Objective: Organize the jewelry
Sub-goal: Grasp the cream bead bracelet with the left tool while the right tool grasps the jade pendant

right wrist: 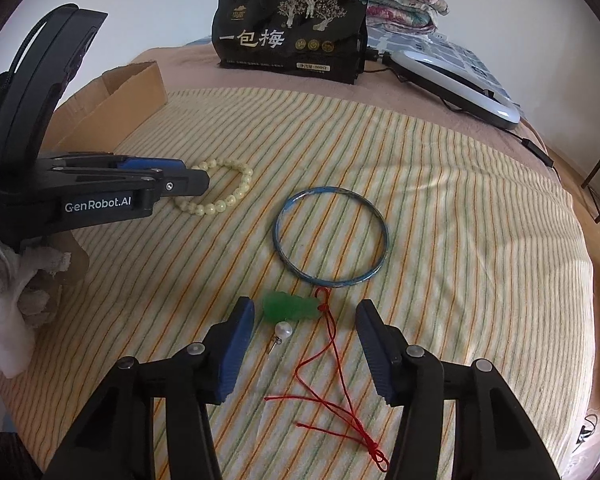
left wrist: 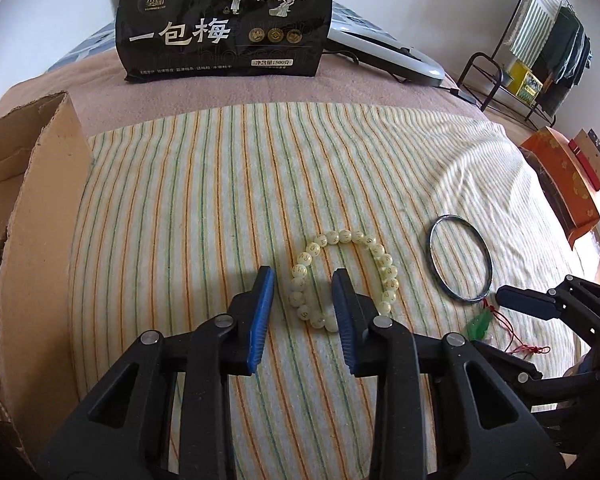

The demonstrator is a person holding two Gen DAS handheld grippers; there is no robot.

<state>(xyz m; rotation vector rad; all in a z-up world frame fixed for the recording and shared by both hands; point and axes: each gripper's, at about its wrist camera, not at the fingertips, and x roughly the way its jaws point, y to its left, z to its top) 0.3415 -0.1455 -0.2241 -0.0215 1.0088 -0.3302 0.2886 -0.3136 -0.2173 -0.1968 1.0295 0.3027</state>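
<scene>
A pale bead bracelet (left wrist: 342, 276) lies on the striped cloth (left wrist: 220, 184). My left gripper (left wrist: 304, 280) is open, its fingers straddling the bracelet's left side, one finger inside the loop. The bracelet also shows in the right wrist view (right wrist: 224, 192), beside the left gripper (right wrist: 188, 178). A blue bangle (right wrist: 332, 236) lies in the middle of the cloth. A green jade pendant (right wrist: 288, 307) on a red cord (right wrist: 332, 368) and a pearl earring (right wrist: 283, 330) lie between the fingers of my open right gripper (right wrist: 306, 316). The bangle (left wrist: 460, 258) and pendant (left wrist: 478, 324) show in the left view.
An open cardboard box (left wrist: 24, 184) stands at the left; it also shows in the right wrist view (right wrist: 112, 100). A black snack bag (right wrist: 292, 42) stands at the back, a white appliance (right wrist: 456, 80) at the back right. An orange box (left wrist: 564, 184) sits off the right edge.
</scene>
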